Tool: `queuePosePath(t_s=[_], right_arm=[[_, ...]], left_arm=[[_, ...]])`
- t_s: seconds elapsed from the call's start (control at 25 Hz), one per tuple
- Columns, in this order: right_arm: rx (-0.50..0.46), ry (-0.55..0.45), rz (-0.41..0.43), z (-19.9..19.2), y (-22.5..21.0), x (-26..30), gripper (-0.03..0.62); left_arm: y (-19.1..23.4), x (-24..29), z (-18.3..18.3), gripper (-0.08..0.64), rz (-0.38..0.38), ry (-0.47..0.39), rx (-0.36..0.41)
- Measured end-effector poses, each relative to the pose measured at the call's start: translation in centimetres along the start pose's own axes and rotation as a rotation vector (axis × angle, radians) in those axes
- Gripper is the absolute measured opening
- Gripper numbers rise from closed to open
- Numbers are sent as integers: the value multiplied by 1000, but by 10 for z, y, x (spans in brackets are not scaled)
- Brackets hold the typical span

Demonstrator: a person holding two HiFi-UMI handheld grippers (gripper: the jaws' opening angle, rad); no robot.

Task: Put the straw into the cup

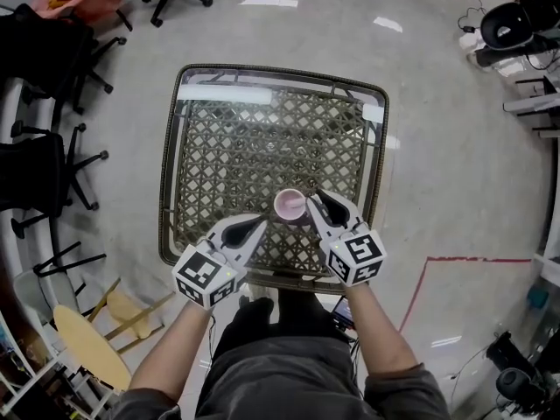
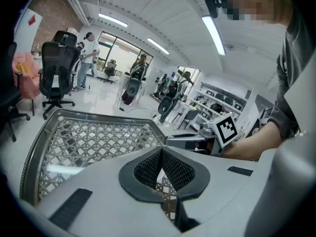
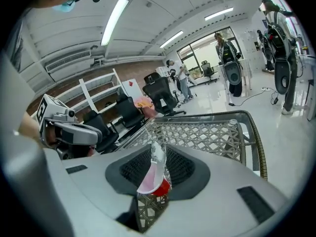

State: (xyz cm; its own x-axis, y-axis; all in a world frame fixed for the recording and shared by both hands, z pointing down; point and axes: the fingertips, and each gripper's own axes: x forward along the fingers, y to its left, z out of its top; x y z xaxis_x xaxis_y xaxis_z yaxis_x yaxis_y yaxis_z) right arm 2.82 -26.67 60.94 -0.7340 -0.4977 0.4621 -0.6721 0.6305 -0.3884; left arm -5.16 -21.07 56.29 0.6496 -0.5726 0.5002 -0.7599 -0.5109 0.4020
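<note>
Right gripper (image 3: 157, 157): jaws clenched on the wall of the pink cup (image 1: 290, 205), mouth up, at the table's (image 1: 262, 70) near side. Left gripper (image 2: 160, 152): jaws together, seemingly empty, just left of the cup. No straw in any view.

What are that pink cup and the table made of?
The cup looks like thin, translucent pink plastic: its wall lets light through and bends between the jaws of the right hand-held gripper. The table seems woven wicker under a glossy glass top, which shows bright reflections.
</note>
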Motion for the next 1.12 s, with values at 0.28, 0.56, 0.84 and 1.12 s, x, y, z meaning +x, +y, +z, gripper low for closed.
queuePosePath(t_s=[0.28,0.56,0.84,1.12], right_arm=[[-14,-27,-30,9,7,-20,54],[-36,-67,-65,19,16,-47,54],[-56,-93,-68,35,27,-63,52],[-74,-112,-71,40,44,-77,41]], left_arm=[[-9,-8,7,9,-3,-11,21],[-22,-14,14,9,-15,-26,49],[-34,-18,27,9,-29,-34,75],[-48,-27,28,9,-53,-38,99]])
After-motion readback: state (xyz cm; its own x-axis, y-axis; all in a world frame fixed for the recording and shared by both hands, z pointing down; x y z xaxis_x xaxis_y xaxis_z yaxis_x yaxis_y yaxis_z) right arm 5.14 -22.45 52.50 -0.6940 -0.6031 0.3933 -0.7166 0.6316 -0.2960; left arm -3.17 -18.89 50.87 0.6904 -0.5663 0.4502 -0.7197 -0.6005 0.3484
